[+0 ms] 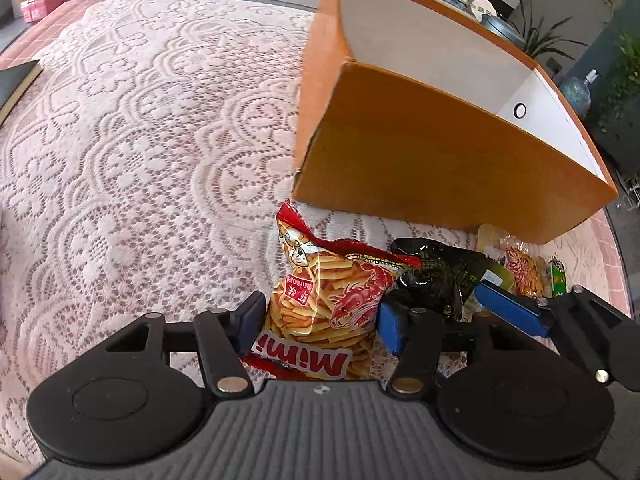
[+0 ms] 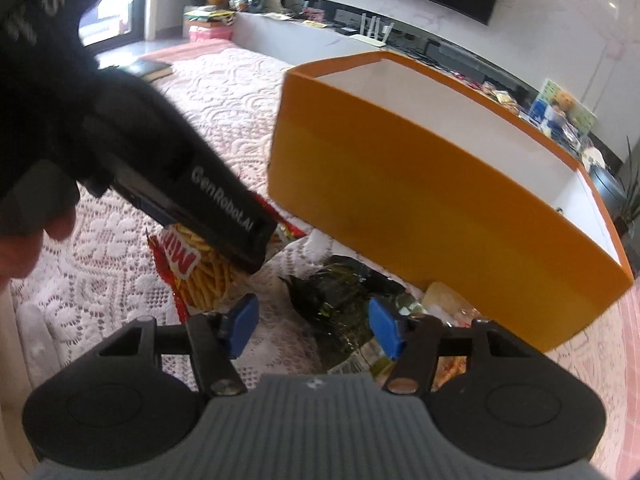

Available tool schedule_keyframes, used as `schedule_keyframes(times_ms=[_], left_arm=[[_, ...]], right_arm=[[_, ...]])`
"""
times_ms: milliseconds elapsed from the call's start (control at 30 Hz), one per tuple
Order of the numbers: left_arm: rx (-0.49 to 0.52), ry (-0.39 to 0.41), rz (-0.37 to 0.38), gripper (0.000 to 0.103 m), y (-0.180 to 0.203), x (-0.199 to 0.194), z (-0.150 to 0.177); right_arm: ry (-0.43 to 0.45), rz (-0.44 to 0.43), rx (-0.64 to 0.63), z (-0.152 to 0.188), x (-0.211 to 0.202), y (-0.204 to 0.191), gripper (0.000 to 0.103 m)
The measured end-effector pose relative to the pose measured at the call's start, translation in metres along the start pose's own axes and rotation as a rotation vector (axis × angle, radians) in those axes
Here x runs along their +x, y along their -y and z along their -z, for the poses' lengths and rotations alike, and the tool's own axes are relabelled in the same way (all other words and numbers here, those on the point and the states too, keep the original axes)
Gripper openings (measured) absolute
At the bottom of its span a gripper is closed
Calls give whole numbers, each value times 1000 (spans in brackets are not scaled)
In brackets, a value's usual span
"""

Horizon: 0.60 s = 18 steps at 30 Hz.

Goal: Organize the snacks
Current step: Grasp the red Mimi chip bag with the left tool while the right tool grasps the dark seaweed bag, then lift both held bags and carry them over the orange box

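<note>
Red "Mimi" snack bag (image 1: 320, 304) on lace tablecloth (image 1: 140, 160) before orange box (image 1: 440, 168), left gripper (image 1: 316, 328) fingers spread around it, right gripper (image 2: 312, 324) open over black packet (image 2: 340, 292), "GenRobot.AI" legible only in right view.

Snack bags (image 1: 320, 300) lie on the counter (image 1: 140, 160) before the box (image 1: 440, 168) (a book (image 1: 16, 88) sits far left).
</note>
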<state>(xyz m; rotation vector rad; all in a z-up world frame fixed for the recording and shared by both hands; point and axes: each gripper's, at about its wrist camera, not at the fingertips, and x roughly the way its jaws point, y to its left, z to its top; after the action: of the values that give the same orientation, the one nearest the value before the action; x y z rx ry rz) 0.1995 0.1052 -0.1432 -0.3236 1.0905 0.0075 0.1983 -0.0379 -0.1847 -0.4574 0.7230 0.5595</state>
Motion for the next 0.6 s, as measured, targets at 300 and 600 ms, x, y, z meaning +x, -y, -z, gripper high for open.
schedule_keyframes(times_ms=[300,600], left_arm=[[17,-5,-13,66,3,3,0],[31,-10,-27,68,6,5,0]], right_arm=[[-12,63,-74,-3,22,-1,54],[-24,45,23,-3,30,14,40]])
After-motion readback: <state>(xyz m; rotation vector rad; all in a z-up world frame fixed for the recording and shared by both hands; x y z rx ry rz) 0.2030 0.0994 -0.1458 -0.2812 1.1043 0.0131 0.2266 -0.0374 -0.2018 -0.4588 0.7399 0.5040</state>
